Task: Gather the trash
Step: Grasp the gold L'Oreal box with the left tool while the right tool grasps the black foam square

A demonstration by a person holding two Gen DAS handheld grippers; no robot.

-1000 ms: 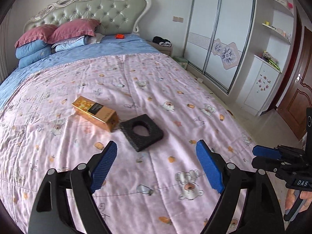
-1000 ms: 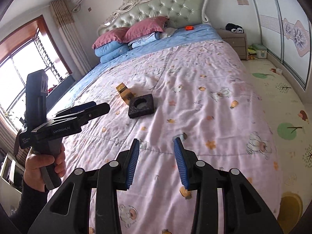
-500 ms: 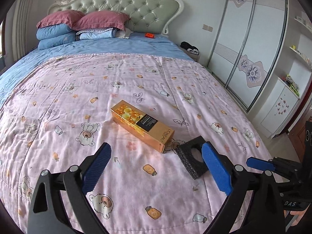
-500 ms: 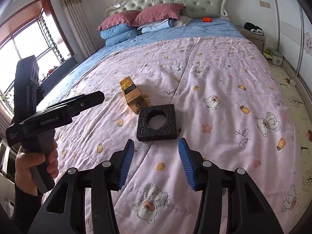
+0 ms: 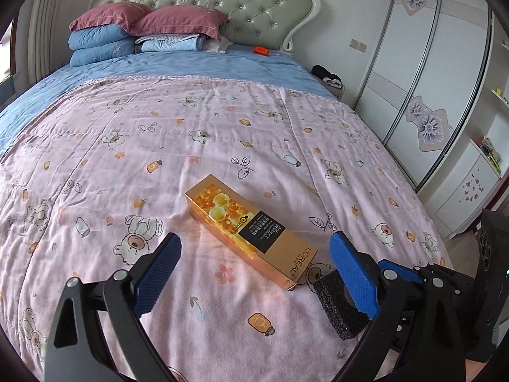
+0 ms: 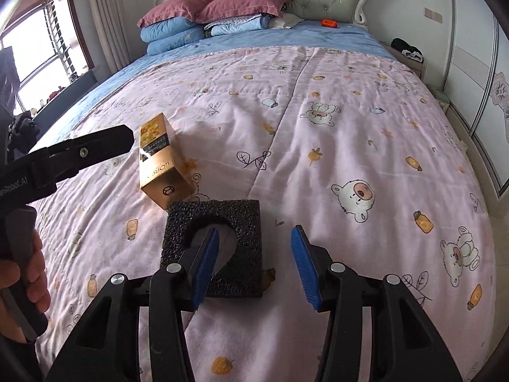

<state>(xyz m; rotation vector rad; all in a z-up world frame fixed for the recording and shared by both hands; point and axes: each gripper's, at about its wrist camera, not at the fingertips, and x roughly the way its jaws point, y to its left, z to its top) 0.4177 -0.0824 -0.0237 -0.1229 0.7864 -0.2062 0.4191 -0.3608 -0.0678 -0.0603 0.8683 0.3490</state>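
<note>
A gold L'Oreal carton (image 5: 251,230) lies flat on the pink quilt; it also shows in the right wrist view (image 6: 160,167). A black foam square with a round hole (image 6: 246,238) lies just beside its near end, partly hidden behind my left gripper's right finger in the left wrist view (image 5: 337,305). My left gripper (image 5: 254,273) is open wide, just short of the carton's near end. My right gripper (image 6: 254,262) is open; its left finger sits over the foam's hole, its right finger outside the foam's right edge. The right gripper's blue tip (image 5: 400,270) shows by the foam.
The bed (image 5: 159,146) fills both views, with pillows (image 5: 143,28) and a small orange object (image 5: 261,50) at the headboard. A nightstand (image 5: 331,79) and wardrobe doors (image 5: 423,73) stand right. A window (image 6: 35,47) is left.
Both grippers have moved forward and down toward the bed. The carton now sits ahead of the left gripper's fingers and the foam under the right gripper, which opened wider.
</note>
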